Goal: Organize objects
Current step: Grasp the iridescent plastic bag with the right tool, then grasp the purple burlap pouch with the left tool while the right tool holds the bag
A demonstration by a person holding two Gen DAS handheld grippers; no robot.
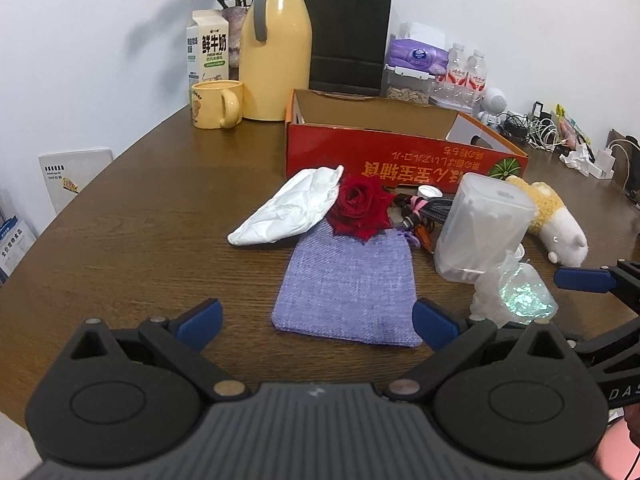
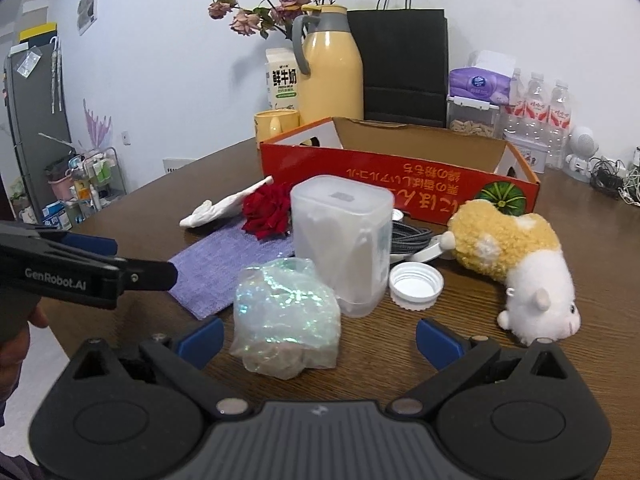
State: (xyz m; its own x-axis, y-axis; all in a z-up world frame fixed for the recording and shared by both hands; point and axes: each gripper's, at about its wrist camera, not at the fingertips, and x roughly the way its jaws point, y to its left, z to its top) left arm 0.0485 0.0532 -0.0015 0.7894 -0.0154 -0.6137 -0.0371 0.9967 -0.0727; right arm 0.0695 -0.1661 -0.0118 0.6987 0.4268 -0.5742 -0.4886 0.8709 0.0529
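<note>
A purple cloth pouch (image 1: 348, 284) lies flat just ahead of my open left gripper (image 1: 318, 324); nothing is between its fingers. A red rose (image 1: 360, 208) and a crumpled white tissue (image 1: 288, 212) rest at the pouch's far end. My right gripper (image 2: 320, 338) is open around the near side of an iridescent crinkly bag (image 2: 286, 316), not touching it. Behind the bag stands a clear plastic swab box (image 2: 340, 240). A white bottle cap (image 2: 416, 285), a coiled dark cable (image 2: 412, 236) and a yellow-white plush hamster (image 2: 516, 264) lie to the right. An open red cardboard box (image 2: 400, 180) sits behind.
At the table's back stand a yellow jug (image 1: 276, 52), a yellow mug (image 1: 216, 102), a milk carton (image 1: 208, 48), a black paper bag (image 1: 348, 36), tissues (image 1: 418, 54), water bottles (image 2: 540, 104) and tangled chargers (image 1: 540, 132). The table edge curves away on the left.
</note>
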